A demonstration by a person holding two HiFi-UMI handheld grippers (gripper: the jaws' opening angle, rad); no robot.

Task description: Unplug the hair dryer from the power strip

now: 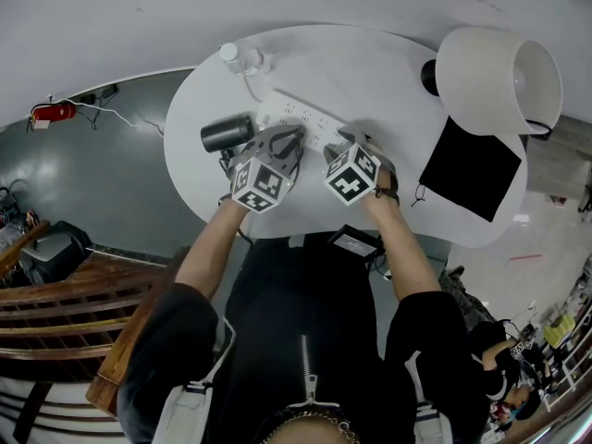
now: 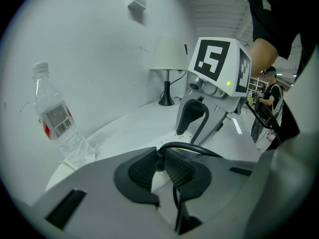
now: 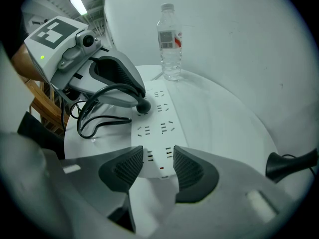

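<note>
The left tongs (image 2: 160, 164) are clenched on the black plug (image 3: 143, 106), ribbed pads pressed to either side of it, and the cord (image 2: 182, 144) arches up and away from between them. The plug sits against the face of the white power strip (image 3: 158, 126), near the strip's edge; how deep its pins are seated cannot be made out. Just beside it, the right tongs (image 3: 158, 166) point steeply down and grasp the near end of the power strip, one pad on each long side. More of the cord lies in loose loops on the white counter (image 1: 370, 72) next to the strip. The black hair dryer (image 1: 227, 135) lies on its side on the counter, just left of the strip in the head view. Beyond the strip's far end a clear water bottle (image 1: 242, 58) stands upright at the counter's edge. Off to the right stand a lamp (image 1: 499, 77) with a pale shade and a flat black cloth (image 1: 472, 169).
</note>
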